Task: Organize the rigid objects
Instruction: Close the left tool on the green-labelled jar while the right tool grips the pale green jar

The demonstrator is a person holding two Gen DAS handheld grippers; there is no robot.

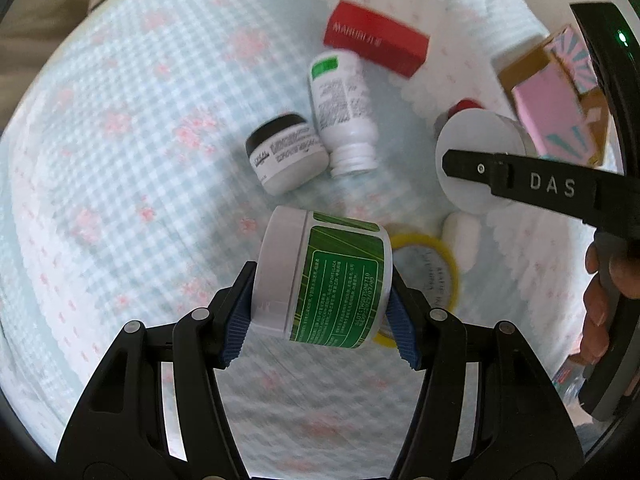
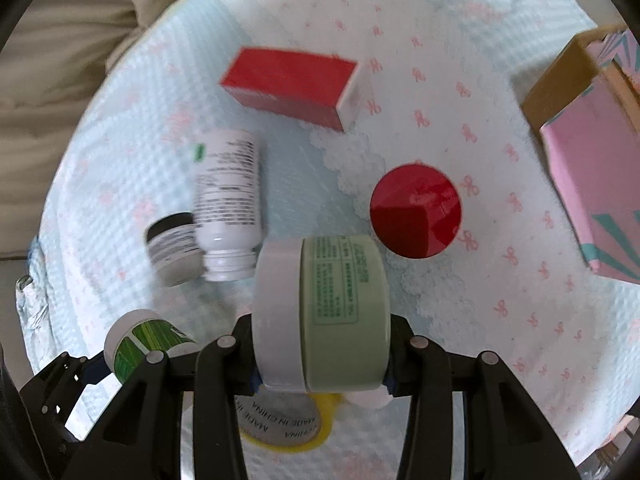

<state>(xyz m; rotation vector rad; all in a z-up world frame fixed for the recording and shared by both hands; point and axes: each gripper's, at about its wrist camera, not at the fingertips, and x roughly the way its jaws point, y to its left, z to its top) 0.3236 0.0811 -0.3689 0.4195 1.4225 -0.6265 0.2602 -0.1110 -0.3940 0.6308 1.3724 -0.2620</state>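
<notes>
My left gripper (image 1: 320, 312) is shut on a white jar with a dark green label (image 1: 324, 276), held on its side above the cloth; the jar also shows in the right wrist view (image 2: 140, 344). My right gripper (image 2: 320, 360) is shut on a pale green jar with a white lid (image 2: 324, 316), held on its side; its white lid shows in the left wrist view (image 1: 476, 160) behind the right gripper's finger (image 1: 520, 182). A white bottle (image 2: 228, 204), a small black-lidded jar (image 2: 172, 248), a red box (image 2: 292, 84) and a red round lid (image 2: 416, 210) lie on the cloth.
A pale blue cloth with pink bows (image 2: 500, 300) covers the surface. A pink and teal cardboard box (image 2: 592, 184) stands at the right. A yellow-rimmed jar (image 1: 428, 268) and a small white piece (image 1: 464, 240) lie below the grippers. Beige bedding (image 2: 60, 60) lies at the left.
</notes>
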